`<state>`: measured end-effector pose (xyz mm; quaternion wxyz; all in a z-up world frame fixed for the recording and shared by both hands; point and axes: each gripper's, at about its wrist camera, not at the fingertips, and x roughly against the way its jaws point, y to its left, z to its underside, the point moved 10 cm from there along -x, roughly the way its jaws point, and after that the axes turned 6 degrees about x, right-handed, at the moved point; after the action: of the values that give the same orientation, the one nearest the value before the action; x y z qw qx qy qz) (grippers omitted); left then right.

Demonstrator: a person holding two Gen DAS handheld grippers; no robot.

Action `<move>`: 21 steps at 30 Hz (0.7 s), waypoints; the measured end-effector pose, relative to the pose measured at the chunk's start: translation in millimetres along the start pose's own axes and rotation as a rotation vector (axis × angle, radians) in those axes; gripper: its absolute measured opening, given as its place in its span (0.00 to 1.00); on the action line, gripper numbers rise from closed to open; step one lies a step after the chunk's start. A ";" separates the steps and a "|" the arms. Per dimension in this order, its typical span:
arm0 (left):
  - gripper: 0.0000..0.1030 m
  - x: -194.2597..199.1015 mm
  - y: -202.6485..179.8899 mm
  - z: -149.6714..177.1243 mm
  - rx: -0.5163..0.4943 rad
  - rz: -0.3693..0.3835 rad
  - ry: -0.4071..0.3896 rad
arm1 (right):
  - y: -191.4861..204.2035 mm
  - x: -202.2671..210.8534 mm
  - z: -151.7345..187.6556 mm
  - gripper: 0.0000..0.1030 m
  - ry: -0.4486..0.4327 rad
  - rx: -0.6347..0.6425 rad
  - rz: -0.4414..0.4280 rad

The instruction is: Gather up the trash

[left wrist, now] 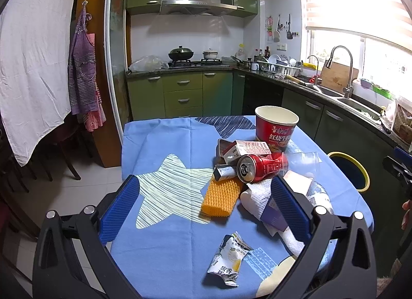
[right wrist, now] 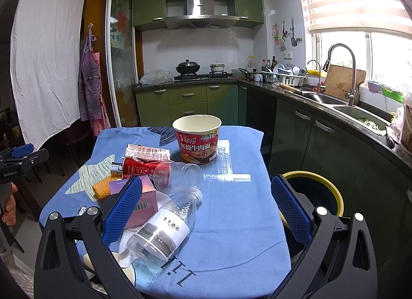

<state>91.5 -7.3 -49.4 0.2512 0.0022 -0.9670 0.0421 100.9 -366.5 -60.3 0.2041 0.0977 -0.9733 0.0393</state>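
Trash lies on a table with a blue cloth point(left wrist: 159, 242) point(right wrist: 231, 221): a red noodle cup point(left wrist: 276, 129) point(right wrist: 197, 141), a crushed red can point(left wrist: 260, 167) point(right wrist: 136, 168), a small carton point(left wrist: 247, 148) point(right wrist: 149, 154), an orange sponge point(left wrist: 221, 197) point(right wrist: 101, 188), a white tissue point(left wrist: 255, 198), a clear plastic bottle point(right wrist: 162, 232), a clear cup point(right wrist: 185, 177), a purple box point(right wrist: 146, 198) and a white wrapper point(left wrist: 229, 257). A yellow-rimmed bin point(left wrist: 352, 170) point(right wrist: 316, 190) stands right of the table. My left gripper point(left wrist: 204, 208) is open and empty above the near trash. My right gripper point(right wrist: 206, 211) is open and empty above the bottle.
Green kitchen cabinets, a stove point(left wrist: 195, 63) and a sink counter point(right wrist: 334, 108) run along the back and right. A white sheet point(left wrist: 31, 67) and an apron point(left wrist: 83, 67) hang at the left. Chairs stand by the table's left side.
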 end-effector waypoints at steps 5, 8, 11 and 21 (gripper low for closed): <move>0.95 -1.6 0.3 2.9 0.002 0.002 0.006 | 0.3 -0.4 0.2 0.96 0.002 0.002 0.000; 0.95 -1.4 -0.3 3.8 0.004 0.003 0.007 | 0.8 -1.5 1.7 0.96 0.003 0.001 -0.001; 0.94 -1.2 -0.2 4.6 0.003 0.003 0.008 | 1.8 -1.3 2.5 0.96 0.002 0.002 -0.001; 0.94 -1.7 -1.7 6.6 0.003 0.007 0.014 | 2.4 -1.9 3.1 0.96 0.005 0.002 -0.002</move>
<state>89.9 -9.6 -55.8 0.2576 -0.0012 -0.9652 0.0447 100.9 -364.2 -63.9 0.2062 0.0988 -0.9727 0.0404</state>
